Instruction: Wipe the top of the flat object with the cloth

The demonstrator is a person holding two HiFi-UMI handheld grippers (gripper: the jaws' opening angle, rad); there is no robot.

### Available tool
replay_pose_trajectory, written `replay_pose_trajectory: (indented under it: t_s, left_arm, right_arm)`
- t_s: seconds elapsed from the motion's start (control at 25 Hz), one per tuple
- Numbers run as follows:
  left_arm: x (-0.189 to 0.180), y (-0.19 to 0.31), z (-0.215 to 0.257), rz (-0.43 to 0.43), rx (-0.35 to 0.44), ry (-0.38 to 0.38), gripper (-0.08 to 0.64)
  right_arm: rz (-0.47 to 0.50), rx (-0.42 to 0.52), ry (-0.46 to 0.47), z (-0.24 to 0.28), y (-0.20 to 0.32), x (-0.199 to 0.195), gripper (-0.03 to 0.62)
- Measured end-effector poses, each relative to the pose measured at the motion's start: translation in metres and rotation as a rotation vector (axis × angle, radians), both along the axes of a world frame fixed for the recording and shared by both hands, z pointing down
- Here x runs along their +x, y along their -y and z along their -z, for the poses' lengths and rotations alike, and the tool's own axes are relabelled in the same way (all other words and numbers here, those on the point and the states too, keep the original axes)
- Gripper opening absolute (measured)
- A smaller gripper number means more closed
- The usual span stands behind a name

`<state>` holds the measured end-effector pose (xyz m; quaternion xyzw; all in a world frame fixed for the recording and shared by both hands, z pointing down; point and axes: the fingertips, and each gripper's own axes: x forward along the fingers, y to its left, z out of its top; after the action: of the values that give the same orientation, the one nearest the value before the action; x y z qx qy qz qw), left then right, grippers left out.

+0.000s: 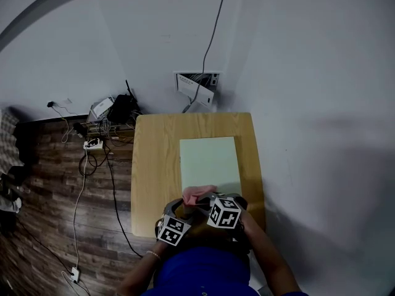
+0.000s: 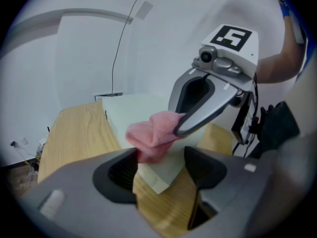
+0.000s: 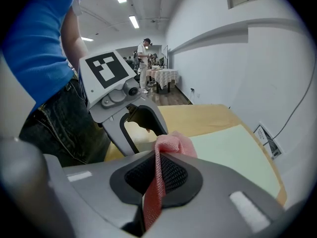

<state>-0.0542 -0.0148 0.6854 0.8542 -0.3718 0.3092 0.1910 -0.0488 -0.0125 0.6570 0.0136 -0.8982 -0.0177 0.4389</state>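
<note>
A pale green flat board [image 1: 210, 159] lies on the wooden table [image 1: 154, 165]. A pink cloth [image 1: 199, 194] hangs just above the board's near end. In the right gripper view my right gripper [image 3: 157, 157] is shut on the pink cloth [image 3: 171, 144], with a strip of it pinched between the jaws. My left gripper [image 2: 161, 165] stands open right beside it, and the cloth [image 2: 151, 135] dangles in front of its jaws over the board's corner [image 2: 158, 175]. The right gripper [image 2: 179, 128] shows there at upper right, holding the cloth. Both grippers sit close together at the table's near edge.
A wall box [image 1: 196, 88] with a cable stands behind the table's far edge. A power strip [image 1: 92, 143], a dark bag [image 1: 120, 108] and loose cables lie on the wood floor to the left. White wall runs along the right.
</note>
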Motion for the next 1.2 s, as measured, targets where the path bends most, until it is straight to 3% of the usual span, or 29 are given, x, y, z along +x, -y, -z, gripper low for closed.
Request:
replay_pose_trajectory:
  t_s: [0.28, 0.68, 1.2]
  left_arm:
    - [0.000, 0.000, 0.000, -0.002, -0.002, 0.008, 0.296]
    - [-0.001, -0.002, -0.001, -0.011, -0.009, 0.009, 0.302]
    - [-0.001, -0.002, -0.002, -0.004, -0.010, 0.007, 0.301]
  right_arm:
    - [0.091, -0.043, -0.074, -0.021, -0.007, -0.017, 0.015]
    - [0.058, -0.099, -0.073, -0.027, -0.006, -0.019, 0.014]
    - [0.007, -0.073, -0.073, -0.028, 0.000, -0.001, 0.014]
